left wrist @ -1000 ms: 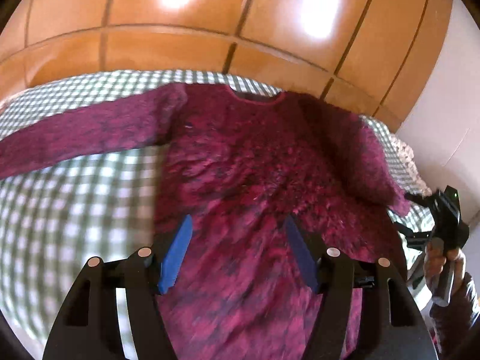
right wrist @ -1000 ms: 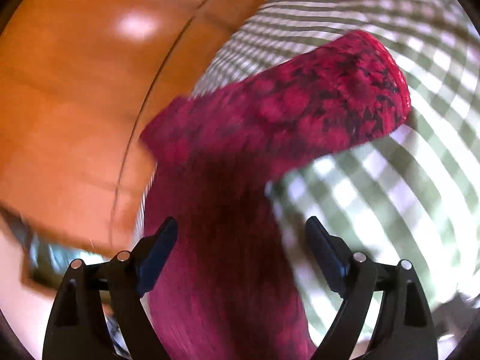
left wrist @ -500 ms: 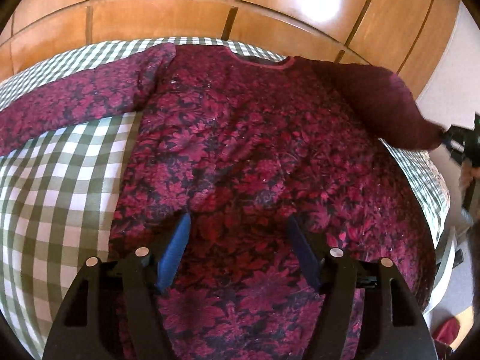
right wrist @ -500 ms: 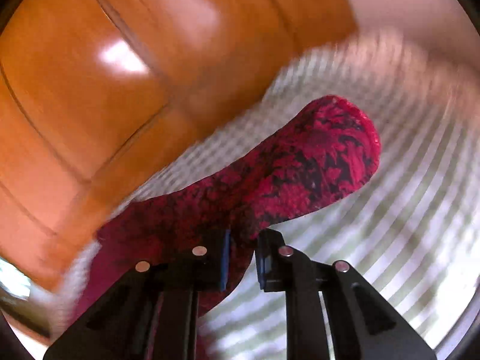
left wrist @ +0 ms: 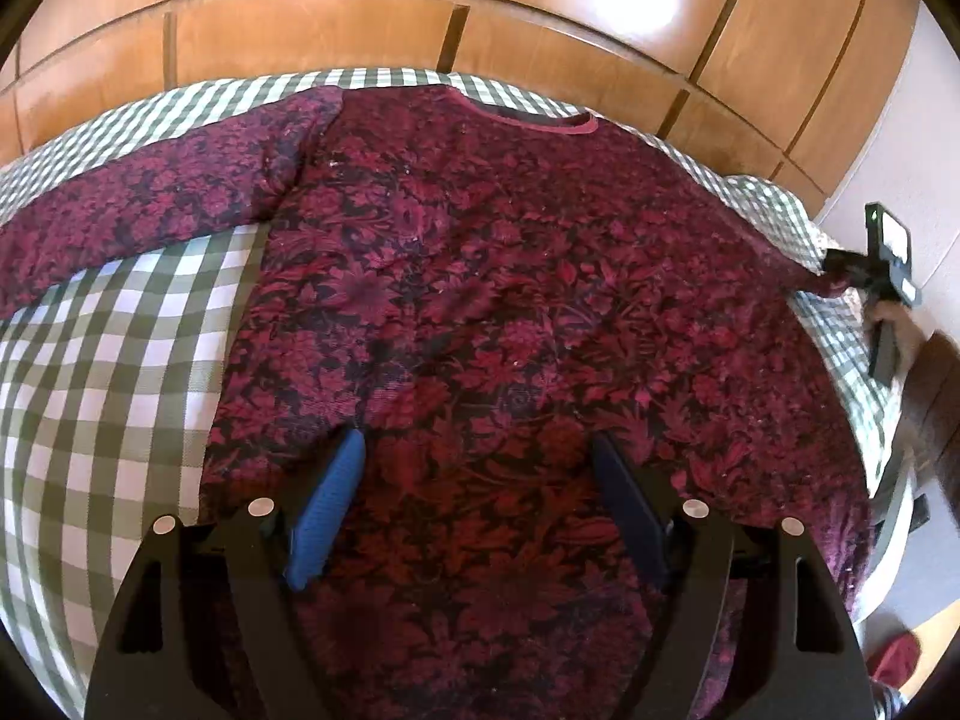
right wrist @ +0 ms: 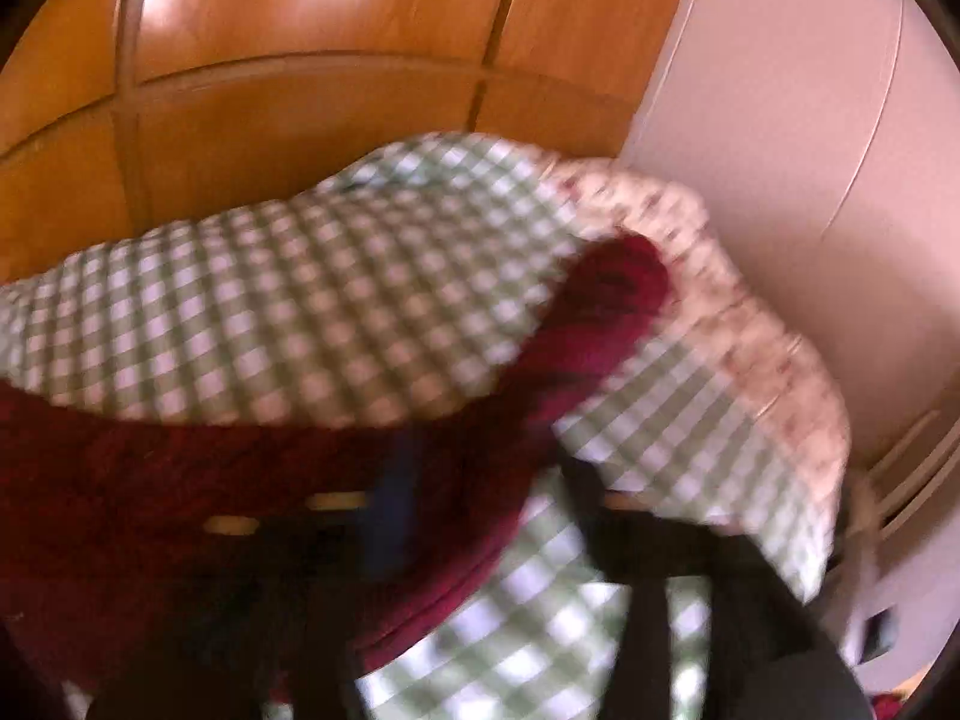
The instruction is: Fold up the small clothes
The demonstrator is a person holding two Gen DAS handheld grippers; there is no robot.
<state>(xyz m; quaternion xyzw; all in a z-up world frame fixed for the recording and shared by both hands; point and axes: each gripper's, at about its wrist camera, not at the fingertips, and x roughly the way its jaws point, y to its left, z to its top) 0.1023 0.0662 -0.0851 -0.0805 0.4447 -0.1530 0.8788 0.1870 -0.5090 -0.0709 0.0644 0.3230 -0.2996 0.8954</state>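
The sweater (left wrist: 480, 312) lay flat and face-up across the checked bedspread (left wrist: 108, 360), neckline (left wrist: 528, 120) at the far edge against the wooden panelling (left wrist: 360, 30), hem toward the near side. No fold was in yet, by the look of it: the body was spread full width and the left sleeve (left wrist: 138, 210) ran straight out to the left over the checks.

The left tongs (left wrist: 480, 468) hovered over the lower middle of the sweater, jaws having just been opening, set wide with nothing pinched between them; whether the pads brushed the knit could not be told.

Out on the right, the right sleeve (left wrist: 798, 264) stretched toward the bed's corner, its cuff just beside the right tongs (left wrist: 840, 261). In the right wrist view everything was smeared with motion; those tongs (right wrist: 480, 468) had just been opening, and the jaws stood apart with the sleeve (right wrist: 600, 312) lying on the cover ahead, apparently let go.

So this looked like the laying-out stage, nearly done. Both sleeves remained to be folded in, then the body doubled over: the whole fold was left.
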